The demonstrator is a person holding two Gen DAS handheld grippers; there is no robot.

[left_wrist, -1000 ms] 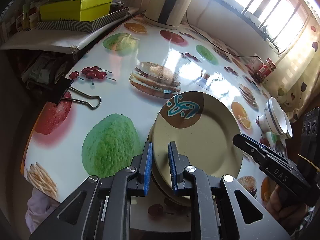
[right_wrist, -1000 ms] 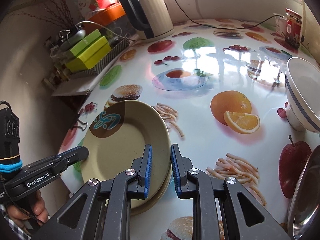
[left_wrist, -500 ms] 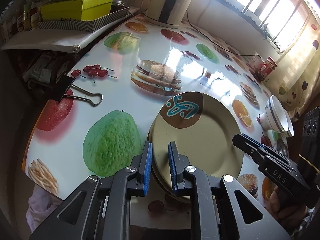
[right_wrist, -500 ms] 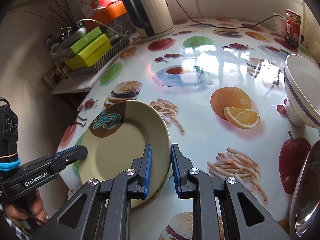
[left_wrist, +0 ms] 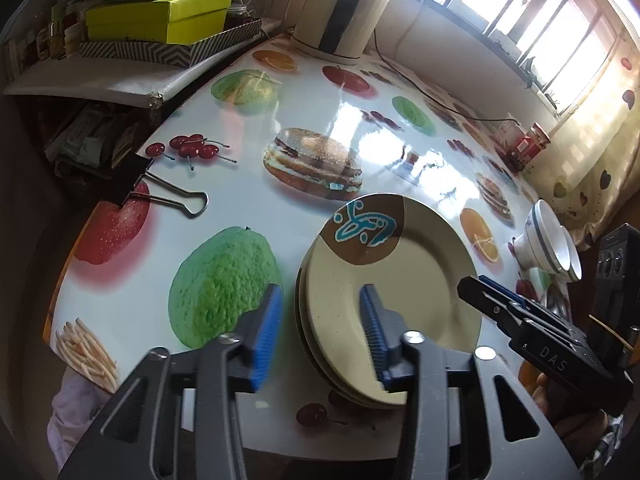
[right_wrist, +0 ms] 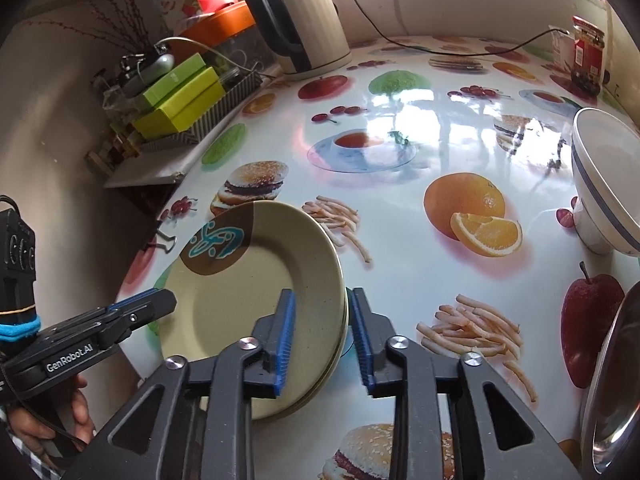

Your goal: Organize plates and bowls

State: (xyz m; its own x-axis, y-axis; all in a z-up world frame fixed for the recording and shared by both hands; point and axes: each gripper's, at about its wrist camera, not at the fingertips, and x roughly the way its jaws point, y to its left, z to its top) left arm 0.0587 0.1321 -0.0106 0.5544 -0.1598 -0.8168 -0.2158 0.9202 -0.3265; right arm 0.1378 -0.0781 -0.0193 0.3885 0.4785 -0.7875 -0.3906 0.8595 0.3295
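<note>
A stack of beige plates (left_wrist: 400,292) (right_wrist: 240,304) with a brown and teal motif lies on the printed tablecloth (left_wrist: 248,208) near its front edge. My left gripper (left_wrist: 320,328) straddles the stack's left rim. Its jaws are opening, and neither blue pad presses on the rim. My right gripper (right_wrist: 323,334) straddles the right rim, its jaws also opening, with a small gap at the outer pad. Each gripper shows in the other's view: the right gripper (left_wrist: 492,300) and the left gripper (right_wrist: 152,304). White blue-lined bowls (left_wrist: 548,240) (right_wrist: 604,184) stand nested to the right.
A steel dish (right_wrist: 612,380) leans at the right edge. A binder clip (left_wrist: 160,196) grips the table's left edge. At the back stand a kettle (right_wrist: 304,20), green boxes (left_wrist: 160,16) and a red jar (right_wrist: 586,52), with a cable (right_wrist: 460,54) running along the wall.
Both grippers' jaws have spread apart from the plate rims they were shut on. The plate stack lies still on the table, and neither hand has shifted.
</note>
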